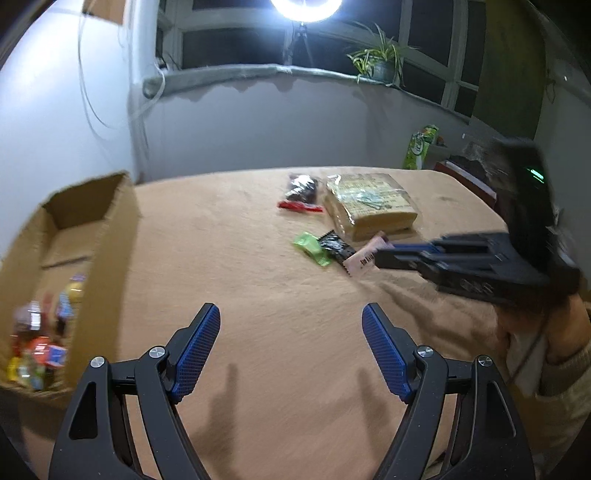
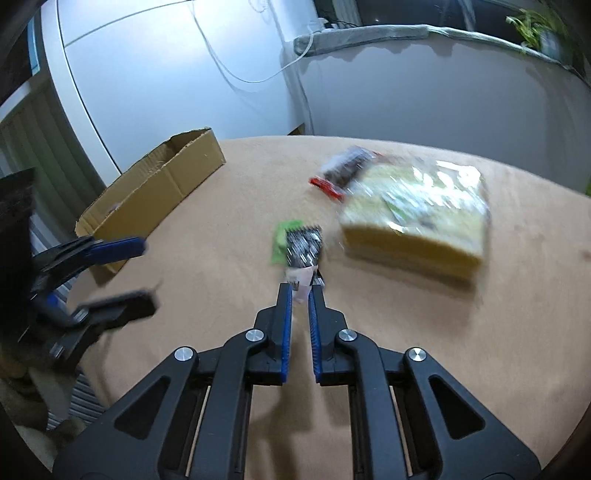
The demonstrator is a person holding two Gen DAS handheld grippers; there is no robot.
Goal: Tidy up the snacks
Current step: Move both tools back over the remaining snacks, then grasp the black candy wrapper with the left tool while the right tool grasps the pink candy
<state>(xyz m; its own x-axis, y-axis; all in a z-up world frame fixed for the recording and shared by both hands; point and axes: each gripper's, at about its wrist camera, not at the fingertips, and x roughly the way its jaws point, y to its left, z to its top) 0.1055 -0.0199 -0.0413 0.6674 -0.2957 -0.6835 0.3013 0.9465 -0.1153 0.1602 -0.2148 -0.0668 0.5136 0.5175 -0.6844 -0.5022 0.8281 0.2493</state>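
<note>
My left gripper (image 1: pixel 291 321) is open and empty above the tan tablecloth (image 1: pixel 258 295), right of the cardboard box (image 1: pixel 107 236) that holds several small snacks (image 1: pixel 40 343). My right gripper (image 2: pixel 300 290) is shut on a pale pink snack packet (image 2: pixel 302 282), which also shows in the left wrist view (image 1: pixel 364 258). A black packet (image 1: pixel 336 247) and a green packet (image 1: pixel 312 248) lie just beyond it; they also show in the right wrist view, black (image 2: pixel 303 246) and green (image 2: pixel 282 242). A large wrapped yellow pack (image 1: pixel 373 203) and a dark red-edged bag (image 1: pixel 303 192) lie farther back.
The box (image 2: pixel 155 192) stands at the table's left edge by a white wall. A green carton (image 1: pixel 421 146) and dark items stand off the table at the far right. A windowsill with a plant (image 1: pixel 380 59) and a ring light (image 1: pixel 301 7) are behind.
</note>
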